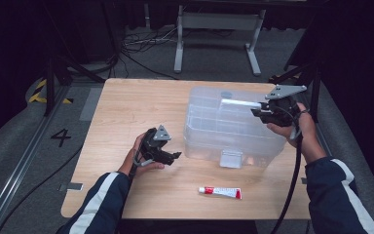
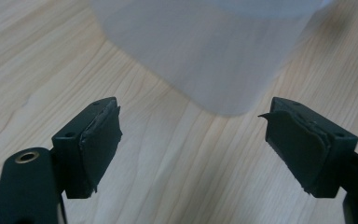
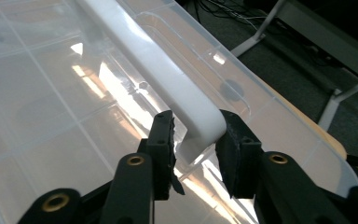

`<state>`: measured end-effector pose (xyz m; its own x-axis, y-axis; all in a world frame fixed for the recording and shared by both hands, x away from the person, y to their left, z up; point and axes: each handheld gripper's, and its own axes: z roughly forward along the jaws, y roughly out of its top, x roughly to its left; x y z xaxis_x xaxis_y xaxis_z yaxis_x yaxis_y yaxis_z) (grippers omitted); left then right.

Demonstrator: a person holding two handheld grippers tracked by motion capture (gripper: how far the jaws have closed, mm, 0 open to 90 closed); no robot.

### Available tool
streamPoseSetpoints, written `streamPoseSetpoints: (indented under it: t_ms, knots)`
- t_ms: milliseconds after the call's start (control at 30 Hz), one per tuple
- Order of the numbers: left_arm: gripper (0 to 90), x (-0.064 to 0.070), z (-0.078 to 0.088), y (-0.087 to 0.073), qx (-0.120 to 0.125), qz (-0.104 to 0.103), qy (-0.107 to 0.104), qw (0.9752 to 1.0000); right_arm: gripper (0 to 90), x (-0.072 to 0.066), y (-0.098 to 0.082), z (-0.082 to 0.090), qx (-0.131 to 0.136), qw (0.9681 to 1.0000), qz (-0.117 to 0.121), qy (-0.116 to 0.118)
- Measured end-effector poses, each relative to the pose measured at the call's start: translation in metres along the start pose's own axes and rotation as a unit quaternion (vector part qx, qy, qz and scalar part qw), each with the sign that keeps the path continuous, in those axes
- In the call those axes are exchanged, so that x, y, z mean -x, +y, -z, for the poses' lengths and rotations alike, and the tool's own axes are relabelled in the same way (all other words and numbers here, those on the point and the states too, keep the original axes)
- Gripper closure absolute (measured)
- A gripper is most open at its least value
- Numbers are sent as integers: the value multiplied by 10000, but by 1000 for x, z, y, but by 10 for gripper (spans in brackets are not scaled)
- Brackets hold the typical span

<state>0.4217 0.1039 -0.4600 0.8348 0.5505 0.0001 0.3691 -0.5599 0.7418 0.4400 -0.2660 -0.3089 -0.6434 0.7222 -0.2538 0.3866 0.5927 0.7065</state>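
Note:
A clear plastic storage box [image 1: 233, 126] with a lid stands on the right half of the wooden table [image 1: 126, 107]. A white handle [image 1: 241, 103] rises from its lid. My right gripper [image 1: 255, 111] holds the handle's right end. In the right gripper view both pads press the sides of the white handle [image 3: 158, 70] above the clear lid [image 3: 51, 93], with the right gripper [image 3: 196, 135] shut on it. My left gripper [image 1: 177, 156] hovers just left of the box's near corner. It stands open [image 2: 191, 135] with bare table between its jaws and the blurred box [image 2: 205, 51] ahead.
A white tube with a red cap end [image 1: 219, 192] lies near the table's front edge, in front of the box. A white clip latch [image 1: 231, 159] hangs on the box's near wall. Bare wood stretches over the table's left half. A metal stand and cables are on the floor behind.

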Motion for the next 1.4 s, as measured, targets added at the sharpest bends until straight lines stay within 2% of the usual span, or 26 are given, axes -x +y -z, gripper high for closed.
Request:
streamPoseSetpoints:
  t_ms: [67, 200, 367, 467, 733, 867, 967, 1300, 1400]
  knots:
    - [189, 5, -4, 5, 48, -134, 34, 9999, 722, -1, 1, -1, -11, 10000, -2, -57]
    - [191, 10, -10, 10, 103, -218, 53, 9997, 723, 1, 3, -2, -47, 10000, -18, -29]
    - [190, 10, -13, 15, 167, -179, 6, 9997, 721, -1, 5, -4, -105, 9999, -15, -119]
    - [185, 10, -12, 19, 210, -151, -22, 9997, 721, -1, 7, -5, -138, 9999, 38, -95]
    - [192, 12, -13, 22, 80, -290, -50, 9995, 720, -5, 16, -10, -206, 9995, 221, -28]
    - [163, 10, -12, 21, -220, -468, 54, 9986, 717, -9, 22, -14, -285, 9990, 340, -30]
    - [157, 7, -8, 20, -157, -349, 102, 9992, 716, -15, 28, -18, -298, 9984, 469, -62]
    - [123, -13, 5, 9, -19, -15, 144, 9999, 719, -27, 46, -33, -298, 9978, 579, 103]
    - [126, -14, 8, 7, -39, 52, 146, 9999, 715, -31, 50, -37, -298, 9977, 598, 100]
